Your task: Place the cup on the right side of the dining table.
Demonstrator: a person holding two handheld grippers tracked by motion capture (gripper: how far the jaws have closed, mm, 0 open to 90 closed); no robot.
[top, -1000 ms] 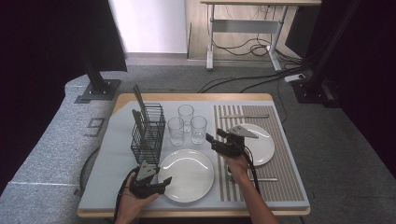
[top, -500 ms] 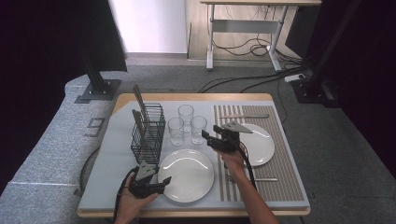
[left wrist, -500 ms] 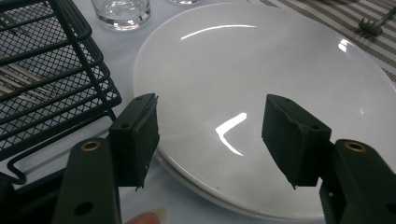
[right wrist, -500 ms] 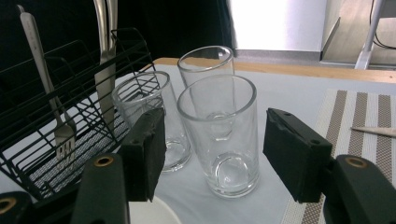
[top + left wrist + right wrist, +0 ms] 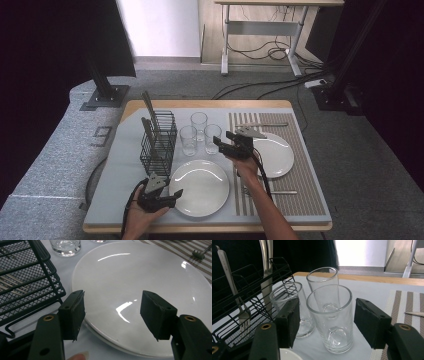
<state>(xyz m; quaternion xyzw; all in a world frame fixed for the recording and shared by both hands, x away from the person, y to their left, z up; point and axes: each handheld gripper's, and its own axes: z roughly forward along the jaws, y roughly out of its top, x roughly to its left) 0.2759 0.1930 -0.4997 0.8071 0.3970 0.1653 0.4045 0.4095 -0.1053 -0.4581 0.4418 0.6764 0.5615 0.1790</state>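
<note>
Three clear glasses stand upright in a cluster at mid-table. My right gripper (image 5: pixel 221 145) (image 5: pixel 328 320) points at the nearest glass (image 5: pixel 212 136) (image 5: pixel 329 315), which stands in line with the gap between its pads. Neither pad touches the glass, and the jaws have just been opening. The other two glasses (image 5: pixel 294 305) (image 5: pixel 323 282) stand behind it. My left gripper (image 5: pixel 176 196) (image 5: pixel 112 312) rests open at the near left rim of the front white plate (image 5: pixel 200 186) (image 5: pixel 140 285), with nothing between its pads.
A black wire basket (image 5: pixel 159 142) (image 5: pixel 242 315) holding cutlery stands left of the glasses. A second white plate (image 5: pixel 274 155) lies on the striped mat (image 5: pixel 300 185), with a knife (image 5: pixel 262 124) beyond it and a fork (image 5: pixel 274 192) in front.
My right gripper has shifted a little left and away, from over the right plate towards the glasses. The left gripper has stayed put.
</note>
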